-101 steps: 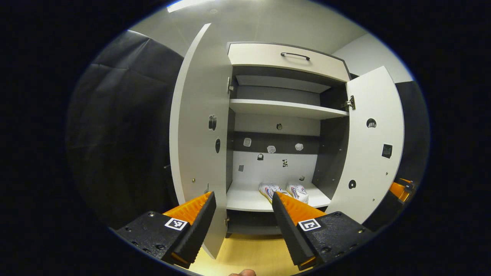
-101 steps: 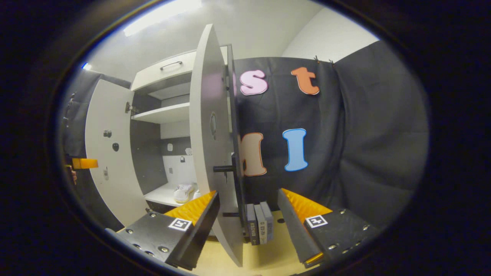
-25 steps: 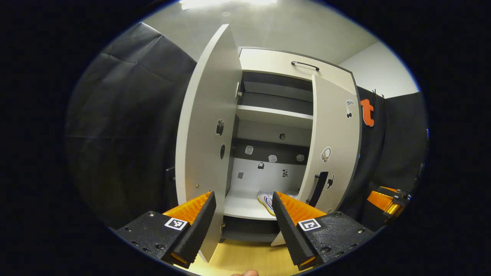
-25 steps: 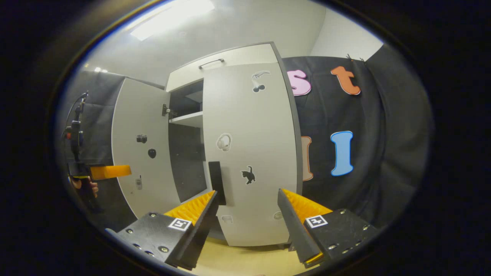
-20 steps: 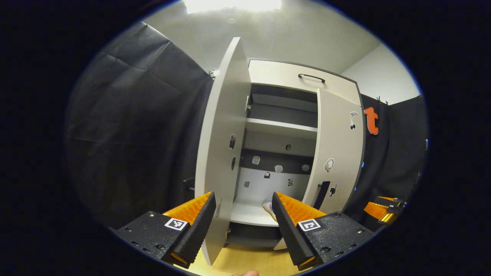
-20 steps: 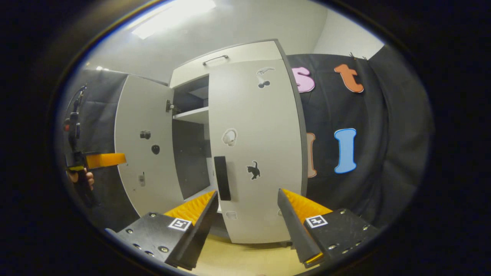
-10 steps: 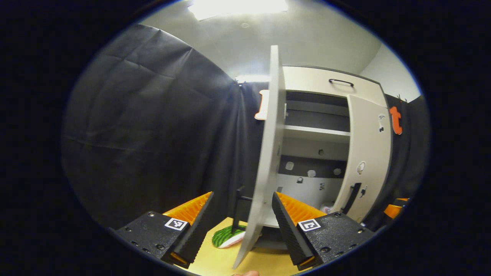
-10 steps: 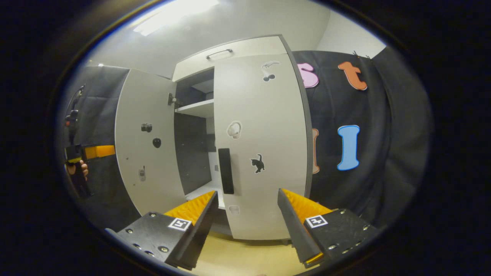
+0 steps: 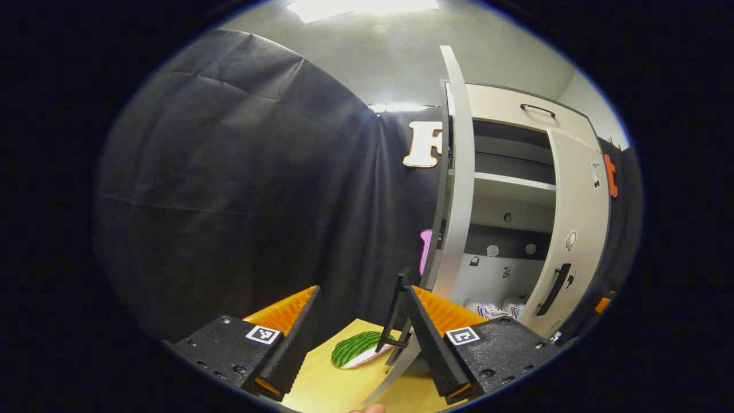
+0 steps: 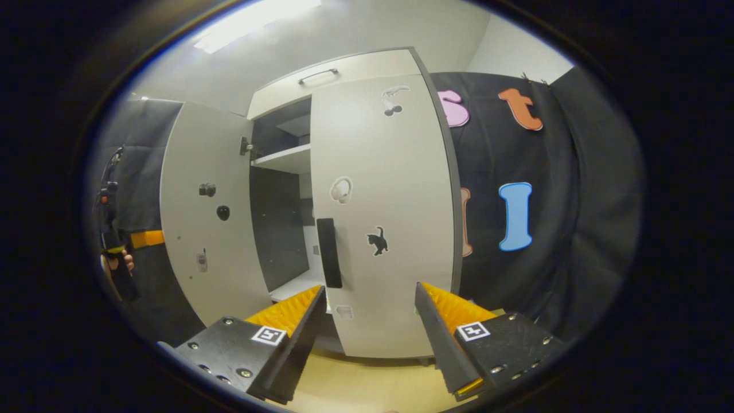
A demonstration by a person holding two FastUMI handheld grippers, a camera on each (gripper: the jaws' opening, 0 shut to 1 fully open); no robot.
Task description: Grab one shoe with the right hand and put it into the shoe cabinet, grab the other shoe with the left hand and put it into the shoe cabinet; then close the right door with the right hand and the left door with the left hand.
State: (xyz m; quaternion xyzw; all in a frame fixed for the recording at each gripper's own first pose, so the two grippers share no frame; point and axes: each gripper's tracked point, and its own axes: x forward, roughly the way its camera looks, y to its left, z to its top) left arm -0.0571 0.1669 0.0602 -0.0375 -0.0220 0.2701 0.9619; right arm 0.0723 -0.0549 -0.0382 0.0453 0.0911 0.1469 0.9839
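Around the tall white shoe cabinet [image 10: 355, 74] there's black cloth wall on both sides, plus a green-and-white watermelon-slice mat [image 9: 358, 349] on the yellow wooden floor [image 9: 338, 390] by the left door's foot. The white left door [image 9: 456, 189] stands upright and open, edge-on in the left gripper view, its black bar handle [image 9: 393, 315] between the left gripper [image 9: 361, 298]'s wide-spread fingers, nothing gripped. The white right door [image 10: 381, 212] looks shut or nearly so, right ahead of the right gripper [image 10: 370, 298], which gapes empty too. Two white sneakers [image 9: 496, 308] sit side by side on the bottom shelf.
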